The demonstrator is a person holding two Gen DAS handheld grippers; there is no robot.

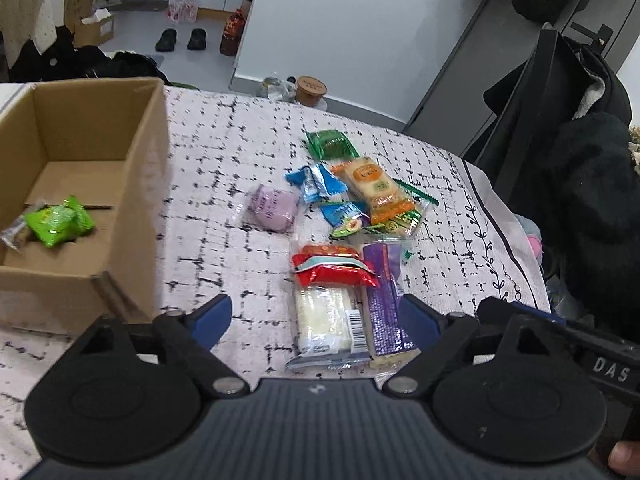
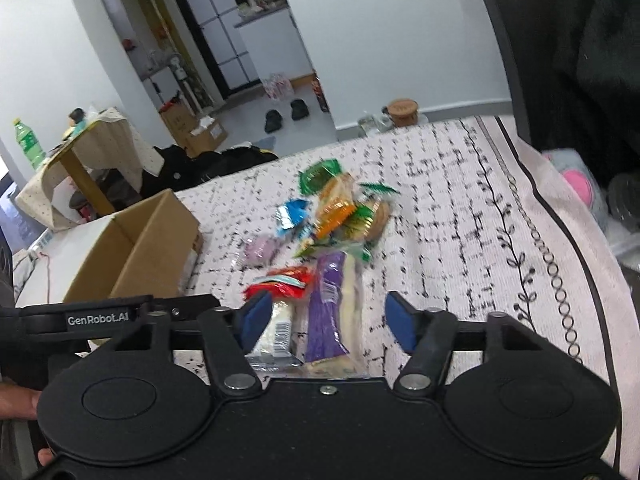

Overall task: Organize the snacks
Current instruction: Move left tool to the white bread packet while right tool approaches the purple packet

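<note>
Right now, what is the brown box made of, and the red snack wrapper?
The brown box looks like corrugated cardboard: matte tan walls, folded flaps, raw cut edges. The red snack wrapper seems to be thin plastic or foil film: it is glossy, crinkled, and catches the light. Which film exactly, I cannot tell.

Bright, even indoor light; soft shadows; slight motion blur; strong fisheye bending at edges

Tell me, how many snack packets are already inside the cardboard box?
2 show: a bright green packet on the floor of the cardboard box, and a clear-wrapped one touching its left side. The box's near wall may hide more.
</note>
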